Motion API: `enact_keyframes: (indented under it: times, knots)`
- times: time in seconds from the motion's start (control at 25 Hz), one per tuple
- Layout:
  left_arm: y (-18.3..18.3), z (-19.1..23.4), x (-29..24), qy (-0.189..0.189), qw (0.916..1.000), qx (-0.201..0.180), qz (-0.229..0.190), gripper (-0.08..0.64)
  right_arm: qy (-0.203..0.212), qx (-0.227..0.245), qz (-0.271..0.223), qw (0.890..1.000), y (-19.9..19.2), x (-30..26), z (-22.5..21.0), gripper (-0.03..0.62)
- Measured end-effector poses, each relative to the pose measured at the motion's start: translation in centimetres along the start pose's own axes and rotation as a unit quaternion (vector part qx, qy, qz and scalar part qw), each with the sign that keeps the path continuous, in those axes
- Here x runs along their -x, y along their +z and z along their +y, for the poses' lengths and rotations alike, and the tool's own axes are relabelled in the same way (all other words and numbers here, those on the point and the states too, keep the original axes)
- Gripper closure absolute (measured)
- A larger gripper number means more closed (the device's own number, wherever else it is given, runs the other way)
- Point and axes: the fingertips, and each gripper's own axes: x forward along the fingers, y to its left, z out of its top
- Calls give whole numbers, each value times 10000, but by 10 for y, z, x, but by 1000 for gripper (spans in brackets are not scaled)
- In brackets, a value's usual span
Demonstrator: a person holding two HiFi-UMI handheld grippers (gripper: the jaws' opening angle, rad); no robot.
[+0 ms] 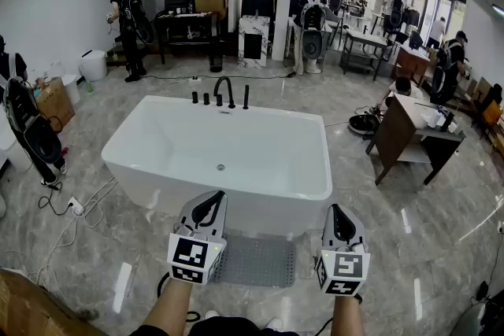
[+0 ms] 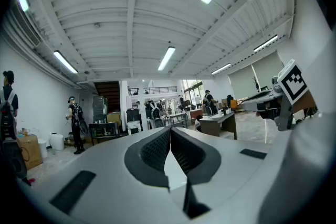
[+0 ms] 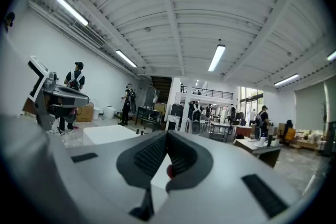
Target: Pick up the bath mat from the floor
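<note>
A grey, dotted bath mat (image 1: 256, 260) lies flat on the marble floor in front of the white bathtub (image 1: 197, 149). In the head view both grippers are held up above it, pointing forward. My left gripper (image 1: 209, 208) hangs over the mat's left end, shut and empty. My right gripper (image 1: 340, 220) hovers just past the mat's right edge, also shut with nothing in it. In the left gripper view the jaws (image 2: 170, 140) meet at their tips; the right gripper view shows the same (image 3: 167, 145). Neither gripper view shows the mat.
A black faucet set (image 1: 224, 92) stands on the tub's far rim. A brown desk (image 1: 409, 130) is at the right, cables and a power strip (image 1: 75, 206) lie on the floor at left. Several people stand around the room's edges.
</note>
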Motion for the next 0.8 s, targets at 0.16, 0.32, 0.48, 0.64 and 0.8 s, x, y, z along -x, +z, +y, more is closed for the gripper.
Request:
enact_keyframes:
  times: [0.16, 0.32, 0.48, 0.64, 0.8]
  knots:
    - [3, 8, 2, -41, 10000, 73, -37, 551, 3, 2, 13, 10000, 5, -3, 10, 571]
    - [2, 15, 3, -68, 9999, 109, -68, 551, -39, 32, -8, 10000, 8, -4, 16, 571]
    - [0, 22, 1, -86, 10000, 3, -28, 551, -106, 9, -17, 9999, 8, -6, 20, 571]
    - [-6, 27, 6, -133, 9999, -34, 63, 551, -146, 32, -28, 9999, 15, -3, 27, 571]
    - [-18, 37, 13, -221, 9994, -46, 243, 551, -197, 134, -43, 9997, 27, 0, 41, 569]
